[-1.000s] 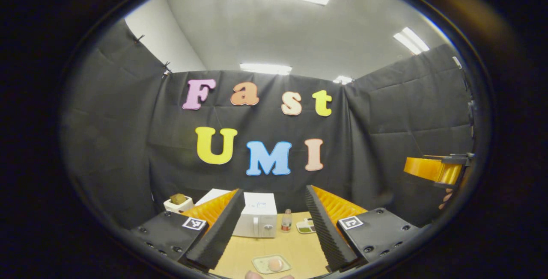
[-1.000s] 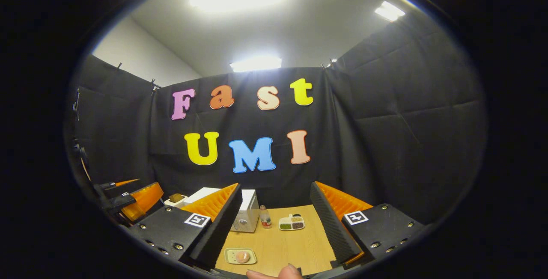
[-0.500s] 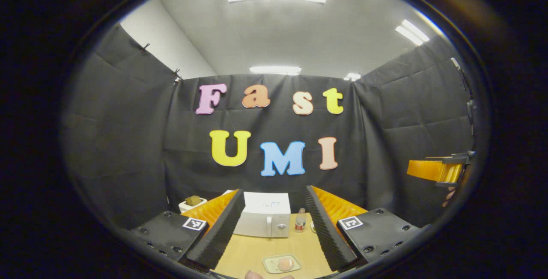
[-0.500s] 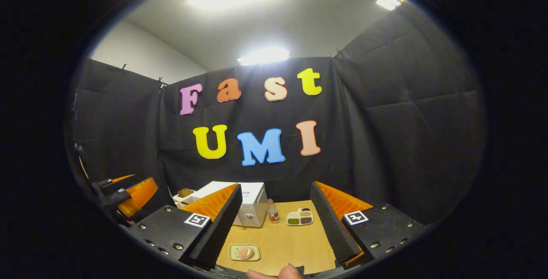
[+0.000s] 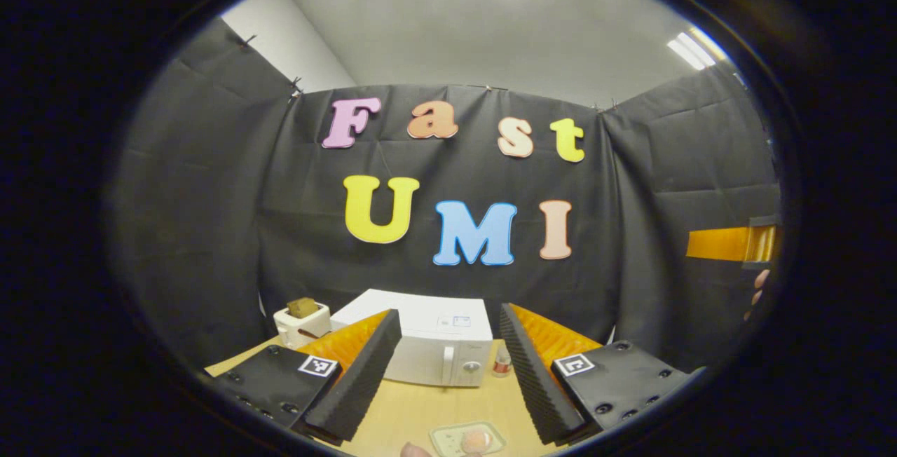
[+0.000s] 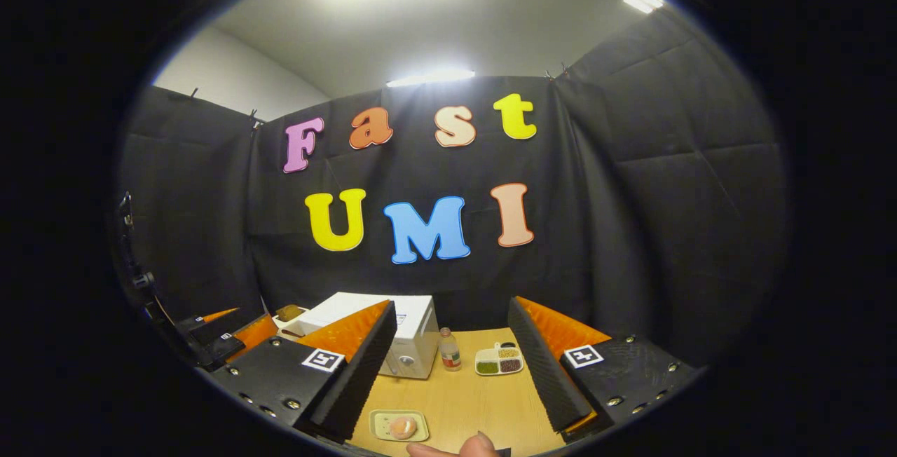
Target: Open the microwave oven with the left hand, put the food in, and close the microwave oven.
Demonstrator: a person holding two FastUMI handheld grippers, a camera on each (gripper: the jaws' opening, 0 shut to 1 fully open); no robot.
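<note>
A white microwave oven (image 5: pixel 429 348) stands at the back of the wooden table (image 5: pixel 413 411), its door shut; in the right gripper view the microwave oven (image 6: pixel 406 345) sits left of centre. The food, a round pinkish piece on a small pale tray (image 5: pixel 468 439), lies near the table's front; the same tray (image 6: pixel 399 425) is in the right gripper view. My left gripper (image 5: pixel 448 334) is open, held high and well short of the microwave. My right gripper (image 6: pixel 452 324) is open too, with nothing between its fingers. The right gripper (image 5: pixel 732 244) appears at the far right of the left gripper view.
A white toaster (image 5: pixel 301 322) with bread stands left of the microwave. A small bottle (image 6: pixel 448 350) and a divided dish (image 6: pixel 498 359) of seasonings sit to its right. A fingertip (image 6: pixel 462 446) shows at the bottom edge. The left gripper (image 6: pixel 224 338) is at the left.
Both grippers have moved forward and tilted down a little; the microwave looks larger and nearer in the left gripper view. Both stay open.
</note>
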